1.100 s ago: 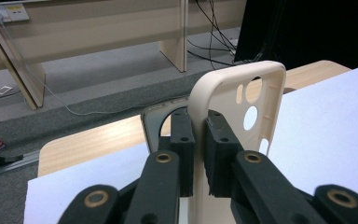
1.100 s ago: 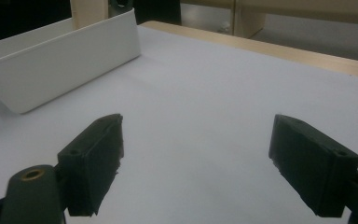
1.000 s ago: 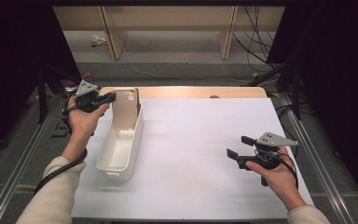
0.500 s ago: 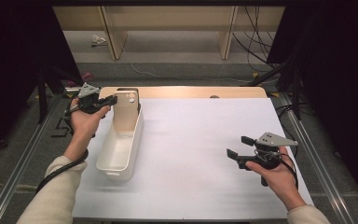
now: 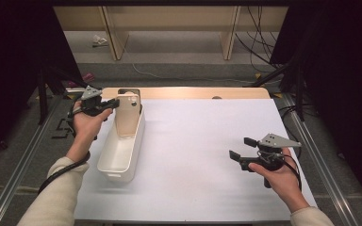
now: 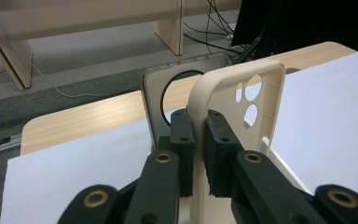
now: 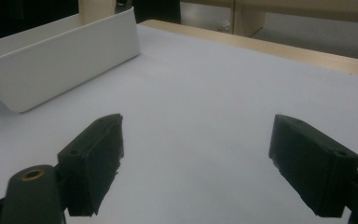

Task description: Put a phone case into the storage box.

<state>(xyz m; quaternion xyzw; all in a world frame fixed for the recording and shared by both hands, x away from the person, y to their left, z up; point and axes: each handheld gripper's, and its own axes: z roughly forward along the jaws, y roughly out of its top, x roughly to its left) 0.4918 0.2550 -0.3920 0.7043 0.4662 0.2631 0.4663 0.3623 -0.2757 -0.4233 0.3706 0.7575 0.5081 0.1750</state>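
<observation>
Left gripper clamps the cream phone case upright over the bin near the table's far-left corner, presumably for sorting; right gripper idles, jaws apart.

Cream phone case; white bin; black tools.

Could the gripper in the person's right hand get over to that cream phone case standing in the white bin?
Probably yes. The right gripper hangs open over bare white table, with nothing between it and the bin. But the left gripper is already clamped on the phone case, crowding one edge.
</observation>
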